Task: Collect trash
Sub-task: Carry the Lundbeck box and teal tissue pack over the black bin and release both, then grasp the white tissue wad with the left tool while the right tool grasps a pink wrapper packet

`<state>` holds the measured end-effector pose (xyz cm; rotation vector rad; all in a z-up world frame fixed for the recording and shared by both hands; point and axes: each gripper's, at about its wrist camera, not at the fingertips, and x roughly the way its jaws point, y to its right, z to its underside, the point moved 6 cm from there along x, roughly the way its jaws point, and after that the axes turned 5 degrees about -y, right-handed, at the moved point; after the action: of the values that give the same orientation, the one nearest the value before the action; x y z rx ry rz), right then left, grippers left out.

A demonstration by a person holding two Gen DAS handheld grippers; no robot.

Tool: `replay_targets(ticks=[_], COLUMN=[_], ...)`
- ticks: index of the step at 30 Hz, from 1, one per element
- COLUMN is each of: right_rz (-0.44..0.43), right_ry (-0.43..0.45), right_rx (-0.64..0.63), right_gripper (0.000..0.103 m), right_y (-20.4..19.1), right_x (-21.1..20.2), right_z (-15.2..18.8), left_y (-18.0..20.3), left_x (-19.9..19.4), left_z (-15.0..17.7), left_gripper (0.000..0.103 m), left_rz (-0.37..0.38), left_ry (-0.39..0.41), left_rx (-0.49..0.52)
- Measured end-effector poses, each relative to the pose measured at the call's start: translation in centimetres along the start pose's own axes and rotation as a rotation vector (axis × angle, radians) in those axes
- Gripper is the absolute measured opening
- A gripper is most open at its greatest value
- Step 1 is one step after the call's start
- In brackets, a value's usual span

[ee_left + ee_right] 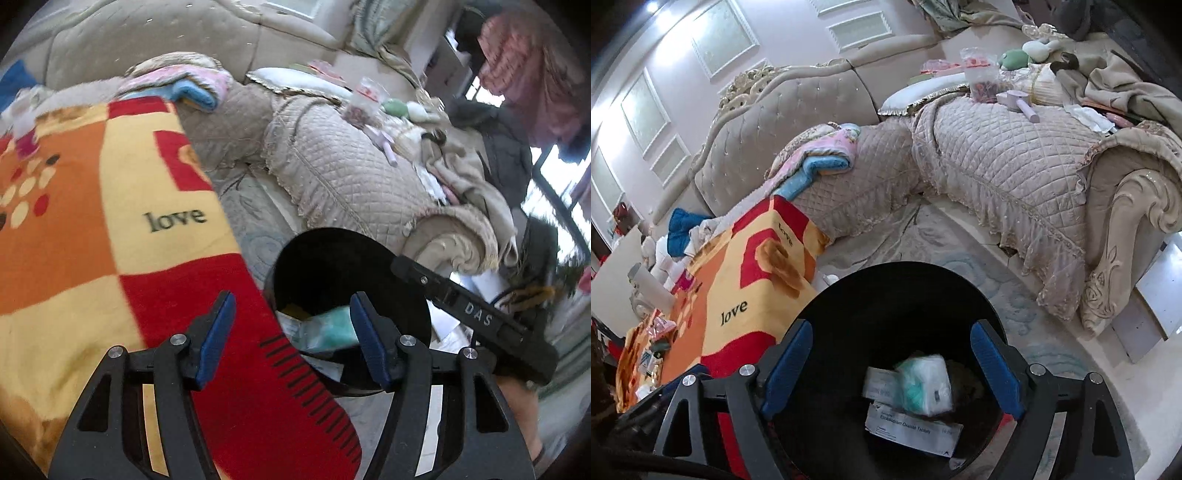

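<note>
Right gripper (892,365) sits low centre in its own view, right over the mouth of the black bin (849,291), jaws spread wide with nothing between the blue pads (995,373). Released, clean gap. Framed in that gap, down inside the bin, a white-and-green packet (925,387) shows blurred, above a white box (912,430) lying flat with printed text on its face. I cannot tell if the packet touches the box or is clear of it.

Over to the left wrist view: left gripper (291,332) at bottom centre, jaws also wide apart, holding nothing. Its left pad (216,336) lies over the red edge of the blanket (110,229), its right pad (367,336) over the bin's opening; contact with either is not clear. The bin (332,254) sits centre right of this frame, and the green packet (332,328) shows inside it, just left of the right pad. The right gripper's black body (476,317) crosses the bin's right rim, slanting down toward the lower right.

The blanket with "love" printed on it fills the left half. A quilted sofa (343,173) runs across the upper right, cluttered with cloth and small items, and a pale rug (251,221) lies between sofa and bin
</note>
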<state>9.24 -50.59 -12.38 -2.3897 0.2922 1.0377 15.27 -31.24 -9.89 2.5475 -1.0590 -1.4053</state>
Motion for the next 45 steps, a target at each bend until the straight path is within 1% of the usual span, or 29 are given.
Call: replay_targets(ticks=[1, 3, 5, 7, 10, 13, 17, 19, 21, 23, 25, 28, 30, 31, 32, 34, 36, 38, 39, 41, 42, 43, 44, 45], right_rz=[0.004, 0.016, 0.036, 0.027, -0.014, -0.075, -0.149, -0.163, -0.164, -0.167, -0.173, -0.166, -0.162, -0.16, -0.16, -0.164, -0.166, -0.159, -0.16, -0.157, -0.156, -0.154, -0.151, -0.148], right_ry=[0.008, 0.036, 0.072, 0.101, 0.139, 0.131, 0.091, 0.07, 0.061, 0.051, 0.04, 0.011, -0.001, -0.002, -0.002, -0.007, -0.022, -0.036, -0.039, -0.041, -0.043, -0.047, -0.051, -0.052], right_rx=[-0.007, -0.028, -0.063, -0.085, -0.125, -0.16, -0.238, -0.318, -0.383, -0.439, -0.484, -0.528, -0.543, -0.548, -0.55, -0.54, -0.528, -0.525, -0.525, -0.531, -0.534, -0.538, -0.541, -0.545], right_gripper=[0.086, 0.086, 0.086, 0.086, 0.086, 0.086, 0.086, 0.086, 0.086, 0.086, 0.086, 0.085, 0.085, 0.085, 0.085, 0.085, 0.085, 0.085, 0.085, 0.085, 0.085, 0.085, 0.085, 0.085], right_y=[-0.4, -1.0, -2.3, -3.9, -7.2, -11.1, -16.6, -20.2, -22.7, -24.8, -26.4, -27.8, -28.1, -28.2, -28.4, -28.5, -28.5, -28.5, -28.5, -28.7, -28.7, -28.8, -28.8, -28.8], right_x=[-0.3, -1.1, -2.2, -3.2, -4.5, -4.4, -3.3, -2.3, -1.5, -0.7, 0.2, 1.5, 2.0, 2.1, 2.3, 2.6, 3.0, 3.4, 3.3, 3.4, 3.4, 3.4, 3.5, 3.5], right_z=[0.0, 0.0, 0.1, 0.5, 1.3, 2.8, 5.4, 7.0, 8.3, 9.4, 10.3, 11.4, 11.7, 11.7, 11.7, 11.7, 11.8, 11.9, 12.0, 12.2, 12.3, 12.4, 12.5, 12.6], left_y=[-0.2, -0.8, -1.6, -2.6, -4.4, -6.5, -9.3, -11.2, -13.2, -16.5, -20.2, -27.3, -32.1, -33.2, -34.3, -35.1, -35.0, -34.6, -34.7, -34.9, -35.1, -35.1, -35.0, -34.9], left_x=[-0.4, -2.0, -3.7, -5.4, -8.8, -12.4, -15.3, -15.9, -16.5, -17.5, -18.8, -20.6, -20.7, -20.5, -20.3, -20.0, -19.6, -18.7, -18.1, -16.9, -16.3, -16.1, -16.1, -16.0], left_z=[0.0, -0.2, -0.2, 0.0, 0.4, 0.8, 1.4, 1.8, 2.6, 3.8, 4.6, 5.7, 6.2, 6.3, 6.3, 5.9, 5.7, 5.9, 6.2, 6.9, 7.3, 7.5, 7.4, 7.4], left_gripper=[0.063, 0.063, 0.063, 0.063, 0.063, 0.064, 0.066, 0.066, 0.066, 0.066, 0.066, 0.066, 0.066, 0.066, 0.066, 0.066, 0.066, 0.066, 0.066, 0.066, 0.066, 0.066, 0.066, 0.062], left_rz=[-0.002, -0.017, -0.055, -0.085, -0.188, -0.294, -0.363, -0.409, -0.439, -0.472, -0.484, -0.496, -0.473, -0.464, -0.439, -0.386, -0.385, -0.423, -0.443, -0.438, -0.449, -0.454, -0.471, -0.476], left_ry=[0.007, 0.048, 0.081, 0.106, 0.146, 0.191, 0.214, 0.209, 0.198, 0.187, 0.191, 0.197, 0.17, 0.16, 0.152, 0.167, 0.178, 0.165, 0.154, 0.137, 0.128, 0.138, 0.166, 0.172], left_rx=[-0.011, -0.028, -0.046, -0.056, -0.036, -0.027, -0.047, -0.045, -0.054, -0.075, -0.113, -0.228, -0.334, -0.373, -0.423, -0.482, -0.513, -0.537, -0.572, -0.633, -0.658, -0.666, -0.657, -0.65])
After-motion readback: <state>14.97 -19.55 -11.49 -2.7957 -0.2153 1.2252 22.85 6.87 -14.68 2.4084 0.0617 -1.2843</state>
